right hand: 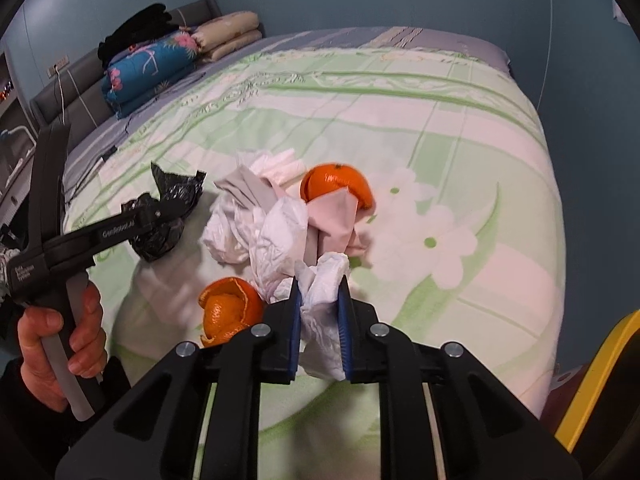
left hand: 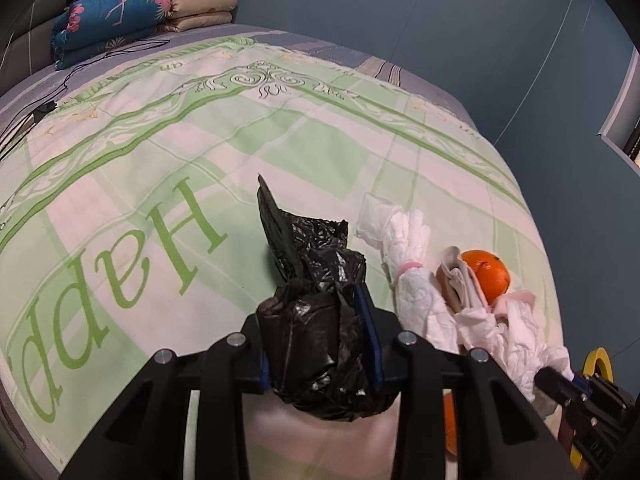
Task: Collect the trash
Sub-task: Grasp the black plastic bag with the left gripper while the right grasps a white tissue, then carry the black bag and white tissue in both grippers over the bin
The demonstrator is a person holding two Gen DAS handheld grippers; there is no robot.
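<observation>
My left gripper (left hand: 320,300) is shut on a crumpled black plastic bag (left hand: 316,300) just above the bed; the bag also shows in the right wrist view (right hand: 168,208). My right gripper (right hand: 319,284) is shut on a white tissue (right hand: 322,292) at the near end of a trash pile. The pile holds crumpled white tissues (right hand: 256,224), grey-pink paper (right hand: 336,216) and an orange peel (right hand: 340,184). A second orange peel (right hand: 228,308) lies left of my right fingers. In the left wrist view the tissues (left hand: 412,264) and orange peel (left hand: 486,270) lie right of the bag.
The bed (left hand: 240,128) has a green and white quilt. Folded quilts (left hand: 120,16) and dark clothes are stacked at the far left by the headboard, with black cables (left hand: 40,108) nearby. A blue wall runs behind. A yellow object (right hand: 600,368) stands at the right.
</observation>
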